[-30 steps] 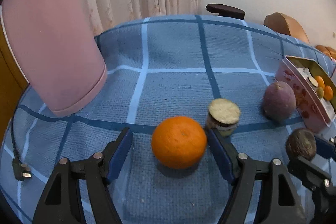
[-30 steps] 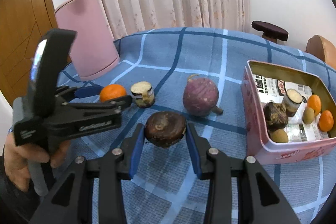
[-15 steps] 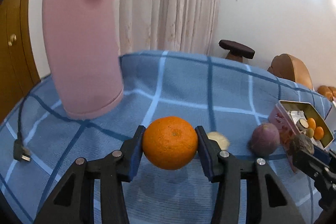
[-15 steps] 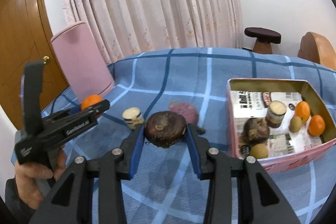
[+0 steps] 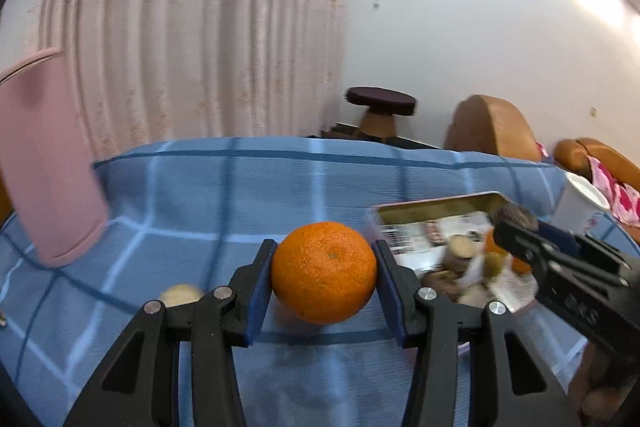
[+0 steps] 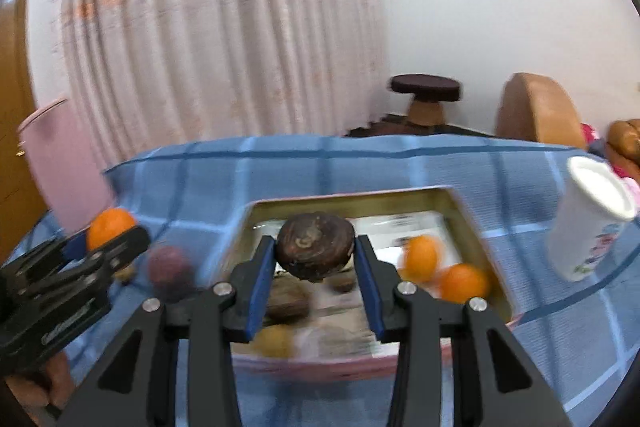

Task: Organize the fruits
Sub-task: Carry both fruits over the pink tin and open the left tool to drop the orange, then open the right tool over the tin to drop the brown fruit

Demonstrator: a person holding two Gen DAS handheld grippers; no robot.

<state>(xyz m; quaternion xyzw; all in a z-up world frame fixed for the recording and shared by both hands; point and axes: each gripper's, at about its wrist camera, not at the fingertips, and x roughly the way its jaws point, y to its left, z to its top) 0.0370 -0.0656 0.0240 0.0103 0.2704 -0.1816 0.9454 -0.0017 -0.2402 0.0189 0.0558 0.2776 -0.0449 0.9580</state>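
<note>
My left gripper [image 5: 324,273] is shut on an orange [image 5: 324,271] and holds it above the blue checked tablecloth, left of the pink tin box [image 5: 436,215]. My right gripper [image 6: 315,253] is shut on a dark brown round fruit [image 6: 315,250] and holds it over the pink tin box [image 6: 344,197]. The box holds two small oranges [image 6: 420,258] and several brownish fruits. A purple fruit [image 6: 168,269] lies on the cloth left of the box. A pale-topped cut piece [image 5: 180,295] lies on the cloth behind my left fingers. The left gripper also shows in the right wrist view [image 6: 108,239].
A pink chair back [image 5: 44,171] stands at the table's left edge. A white cup [image 6: 588,223] stands right of the box. A curtain, a dark stool [image 5: 380,103] and brown seats [image 5: 492,131] are beyond the table.
Both grippers have lifted and moved right with their fruit. The right gripper now hangs over the tin box; the left gripper has come up beside it.
</note>
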